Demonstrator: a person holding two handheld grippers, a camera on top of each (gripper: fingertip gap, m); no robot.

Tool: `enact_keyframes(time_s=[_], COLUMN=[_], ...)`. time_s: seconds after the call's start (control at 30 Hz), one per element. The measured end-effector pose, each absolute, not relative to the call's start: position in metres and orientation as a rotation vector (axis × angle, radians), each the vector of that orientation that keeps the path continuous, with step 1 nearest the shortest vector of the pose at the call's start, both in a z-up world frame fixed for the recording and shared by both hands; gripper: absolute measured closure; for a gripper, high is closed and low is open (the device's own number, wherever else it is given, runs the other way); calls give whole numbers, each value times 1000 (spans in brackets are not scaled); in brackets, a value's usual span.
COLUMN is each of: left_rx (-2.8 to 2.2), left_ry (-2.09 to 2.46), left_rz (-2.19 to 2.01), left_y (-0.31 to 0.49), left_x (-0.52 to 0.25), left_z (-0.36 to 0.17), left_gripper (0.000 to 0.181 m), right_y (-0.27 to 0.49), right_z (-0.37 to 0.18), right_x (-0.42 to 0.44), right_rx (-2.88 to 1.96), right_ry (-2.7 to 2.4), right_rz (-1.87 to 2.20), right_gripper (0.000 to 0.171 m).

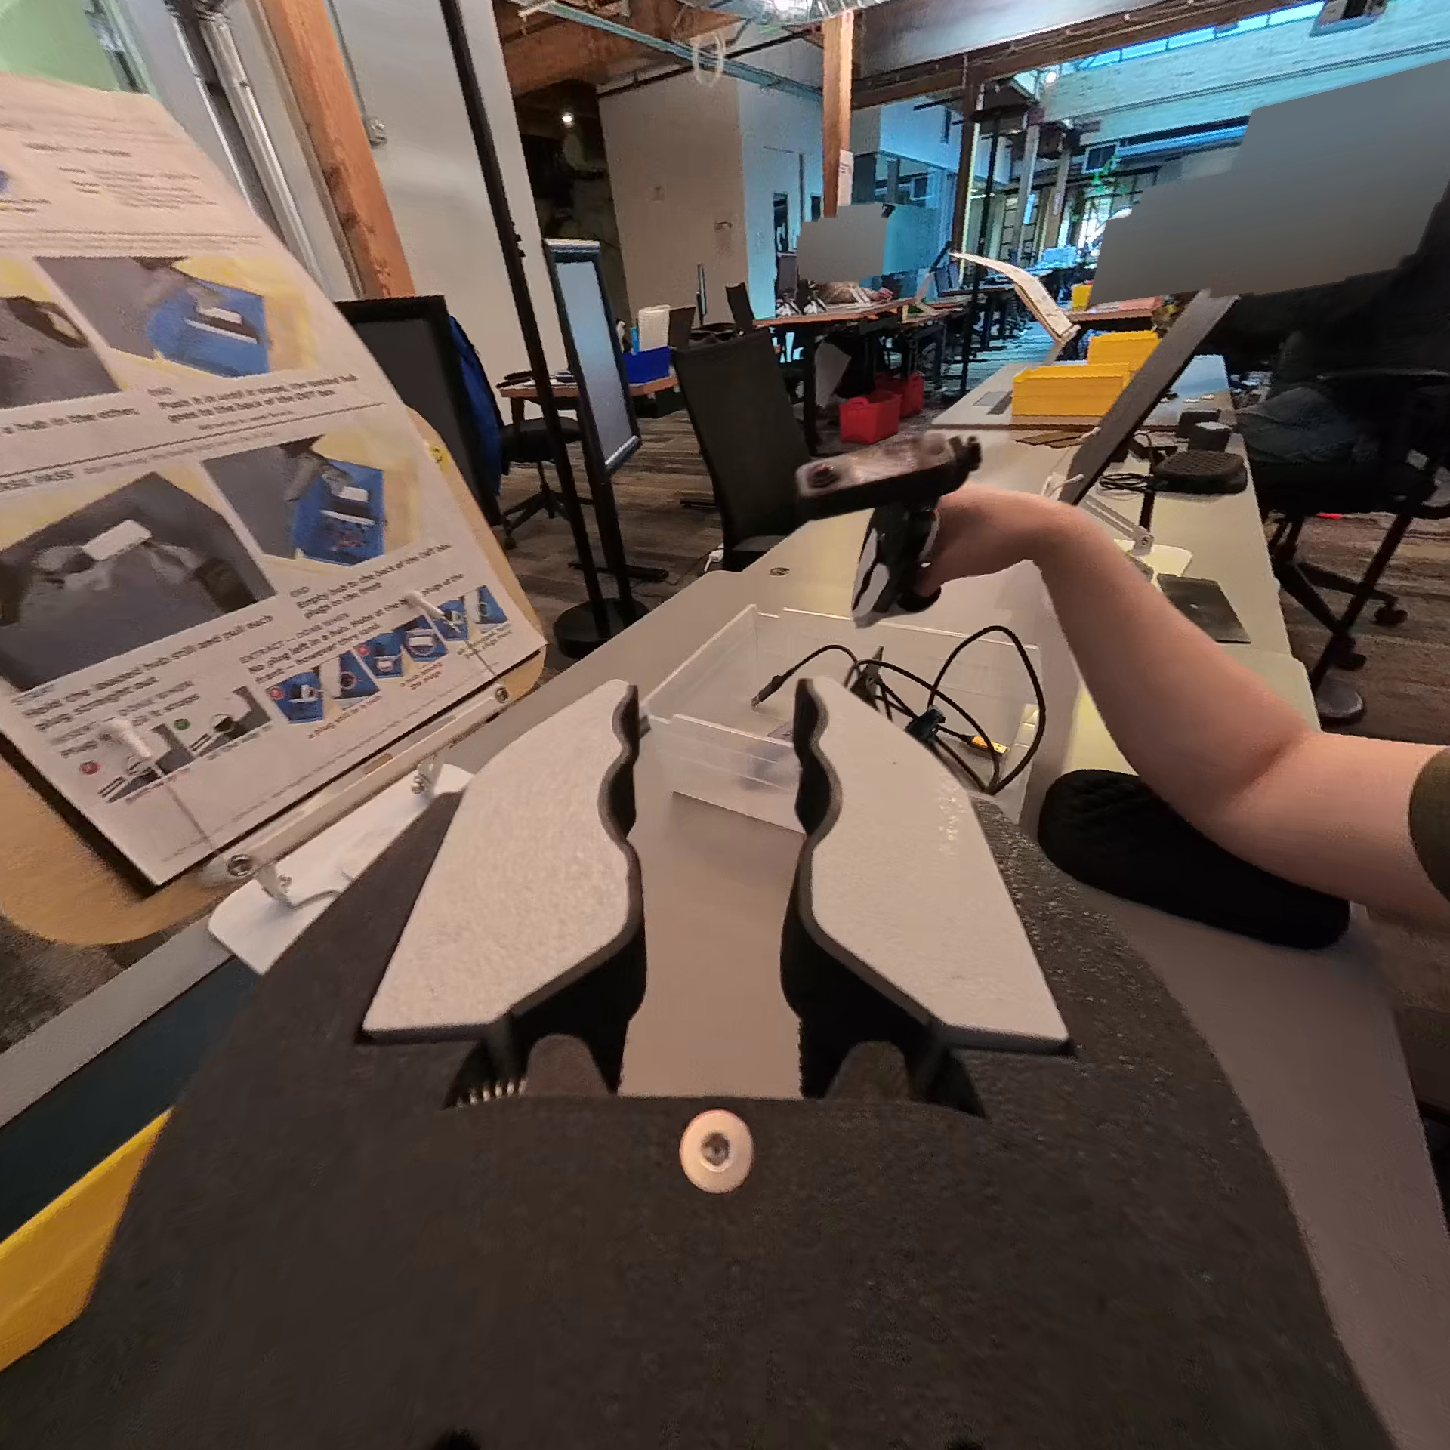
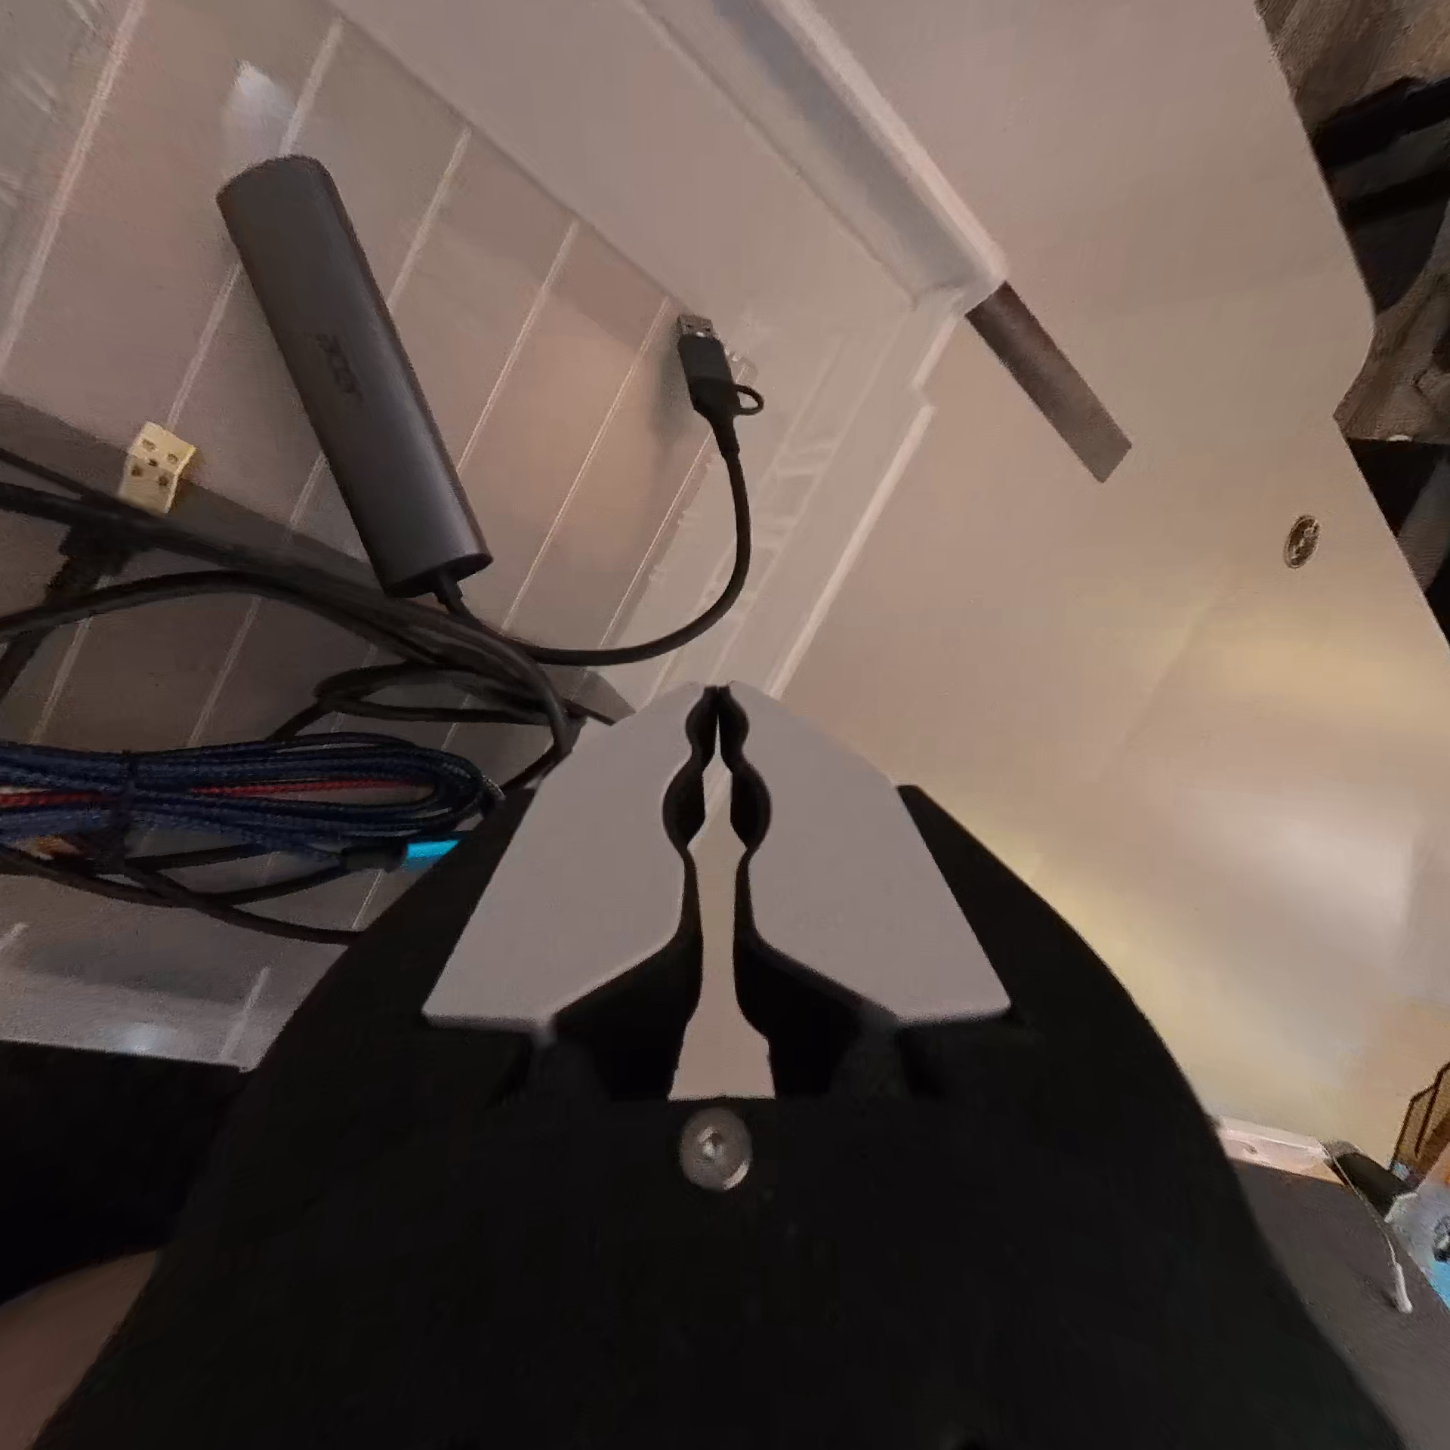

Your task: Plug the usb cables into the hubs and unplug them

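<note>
In the right wrist view, a grey stick-shaped USB hub [image 2: 353, 377] lies in a clear plastic bin [image 2: 792, 157], with its own black lead curving to a loose USB plug [image 2: 702, 349]. Black cables [image 2: 275, 596] and a blue braided bundle [image 2: 235, 792] lie beside it. My right gripper [image 2: 718, 694] is shut and empty, hovering above the bin near its edge. In the left wrist view, my left gripper [image 1: 715, 694] is open and empty, short of the same bin [image 1: 706, 753]. The right gripper [image 1: 883, 541] shows over the bin, held by a hand.
An instruction sheet on a tilted board [image 1: 220, 510] stands at the left. A black wrist rest [image 1: 1177, 855] lies right of the bin on the white table [image 1: 1224, 1043]. Yellow bins [image 1: 1075, 384] sit farther back. A small cream connector [image 2: 157, 467] lies in the bin. Spacing between my two grippers at the tips: around 45 cm. The left gripper is farther from the grey stick-shaped USB hub [image 2: 353, 377], some 40 cm, than the right, some 12 cm. The blue braided bundle [image 2: 235, 792] sits 12 cm or so from the ends of my right fingers.
</note>
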State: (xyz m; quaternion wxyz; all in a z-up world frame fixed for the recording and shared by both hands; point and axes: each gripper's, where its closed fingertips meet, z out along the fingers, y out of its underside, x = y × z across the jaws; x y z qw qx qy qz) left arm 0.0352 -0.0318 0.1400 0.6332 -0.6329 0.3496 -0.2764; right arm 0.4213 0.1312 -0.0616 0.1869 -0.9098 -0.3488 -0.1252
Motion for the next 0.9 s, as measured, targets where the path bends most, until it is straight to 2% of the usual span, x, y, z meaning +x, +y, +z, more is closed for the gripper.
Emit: enact_keyframes(time_s=[0.27, 0.43, 0.53, 0.6, 0.67, 0.9], left_rx=[-1563, -1569, -1577, -1588, -1595, -1610], left_ry=[658, 604, 605, 607, 610, 612], left_rz=[-410, -379, -348, -322, -304, -303], left_y=[-10, -7, -6, -4, -3, 0], left_x=[-25, -43, -45, -46, -46, -45], left_z=[136, 139, 138, 136, 134, 131], left_gripper=[142, 142, 142, 142, 143, 143], right_y=[140, 155, 153, 148, 145, 140], right_z=[-58, -55, -66, -78, -86, -88], right_x=[424, 430, 435, 442, 435, 445], right_rx=[-2543, -2525, -2593, -2661, -2708, -2778], right_ry=[-875, -640, -550, -524, -473, -249], right_rz=[-329, -177, -86, -97, 24, 107], right_gripper=[170, 148, 145, 146, 162, 165])
